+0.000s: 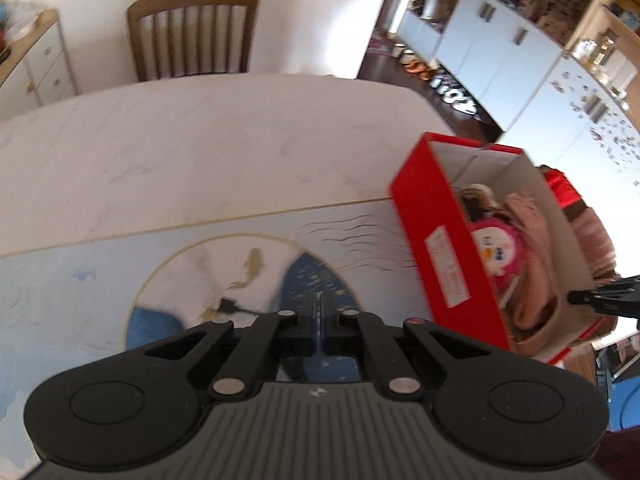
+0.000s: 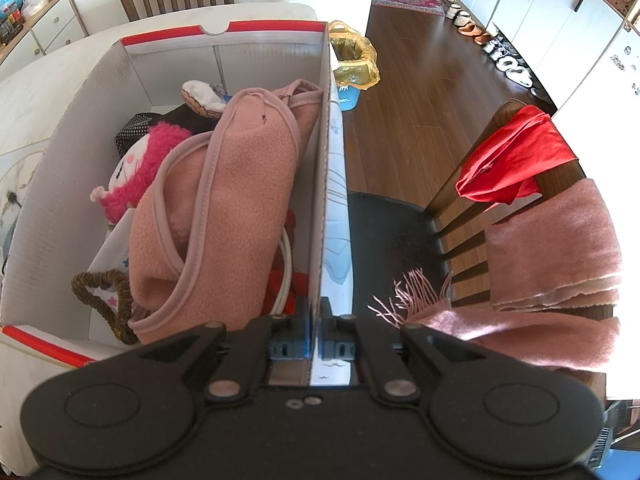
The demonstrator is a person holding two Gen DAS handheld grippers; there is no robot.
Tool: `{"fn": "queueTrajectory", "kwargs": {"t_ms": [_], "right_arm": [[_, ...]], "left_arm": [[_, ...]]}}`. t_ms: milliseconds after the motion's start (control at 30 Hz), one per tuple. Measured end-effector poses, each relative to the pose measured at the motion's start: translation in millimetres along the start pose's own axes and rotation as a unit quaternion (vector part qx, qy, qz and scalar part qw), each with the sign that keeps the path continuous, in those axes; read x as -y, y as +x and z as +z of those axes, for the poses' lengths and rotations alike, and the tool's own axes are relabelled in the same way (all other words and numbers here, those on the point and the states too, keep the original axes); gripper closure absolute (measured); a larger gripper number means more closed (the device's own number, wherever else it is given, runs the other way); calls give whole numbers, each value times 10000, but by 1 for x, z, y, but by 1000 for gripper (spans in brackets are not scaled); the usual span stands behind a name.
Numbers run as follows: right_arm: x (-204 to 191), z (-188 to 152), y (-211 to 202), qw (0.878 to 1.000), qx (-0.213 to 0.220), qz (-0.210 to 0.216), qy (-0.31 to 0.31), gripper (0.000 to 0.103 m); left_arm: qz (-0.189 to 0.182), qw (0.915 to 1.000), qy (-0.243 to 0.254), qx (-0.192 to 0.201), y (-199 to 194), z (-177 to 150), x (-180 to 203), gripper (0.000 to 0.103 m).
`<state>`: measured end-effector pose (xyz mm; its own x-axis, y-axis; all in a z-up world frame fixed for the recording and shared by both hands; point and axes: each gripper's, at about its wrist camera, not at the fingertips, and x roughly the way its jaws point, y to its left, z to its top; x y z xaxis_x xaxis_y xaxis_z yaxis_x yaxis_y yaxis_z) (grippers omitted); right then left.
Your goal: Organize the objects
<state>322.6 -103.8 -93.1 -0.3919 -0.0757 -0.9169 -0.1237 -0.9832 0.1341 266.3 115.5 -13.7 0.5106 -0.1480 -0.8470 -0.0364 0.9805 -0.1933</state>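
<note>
White marble-look table [image 1: 192,136] fills the middle of the room, with a printed mat [image 1: 100,264] (fish and blue circle on it) lying on its near part. On the right end of the table stands the red shoebox [image 1: 436,240], open at the top; its long axis runs from the near edge toward the far wall with the wooden chair [image 1: 192,32].

The right gripper [image 2: 316,320] has its fingers [image 2: 300,316] closed on the right long wall of the box [image 2: 325,184], one finger inside and one outside, at the near end of this wall. The left gripper [image 1: 320,316] hangs above the mat, to the left of the box and apart from it; its jaws are brought together with nothing between them.

Inside the box lie a pink fleece garment [image 2: 240,184], a pink plush toy [image 2: 136,168] beside it on the left, and a brown scrunchie [image 2: 104,300] in the near corner. Just right of the box is a dark chair seat [image 2: 396,232], with a red cloth [image 2: 516,156] and a pink scarf [image 2: 556,240] on its back. A bin with a yellow bag [image 2: 356,60] stands on the wooden floor [image 2: 424,80] behind.
</note>
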Motion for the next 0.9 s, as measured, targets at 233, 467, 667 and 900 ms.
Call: {"fn": "queueTrajectory", "kwargs": {"t_ms": [233, 467, 667, 900], "right_arm": [[-2, 1, 2, 10000, 4, 34, -2, 100], [-3, 2, 3, 10000, 4, 53, -23, 100], [-4, 3, 4, 10000, 4, 78, -11, 100], [-4, 3, 5, 10000, 10, 93, -15, 100]], "left_arm": [[-101, 9983, 169, -551, 22, -12, 11, 98], [408, 9930, 232, -1081, 64, -40, 13, 53], [694, 9889, 366, -1258, 86, -56, 15, 50], [821, 9875, 200, -1332, 98, -63, 14, 59]]}}
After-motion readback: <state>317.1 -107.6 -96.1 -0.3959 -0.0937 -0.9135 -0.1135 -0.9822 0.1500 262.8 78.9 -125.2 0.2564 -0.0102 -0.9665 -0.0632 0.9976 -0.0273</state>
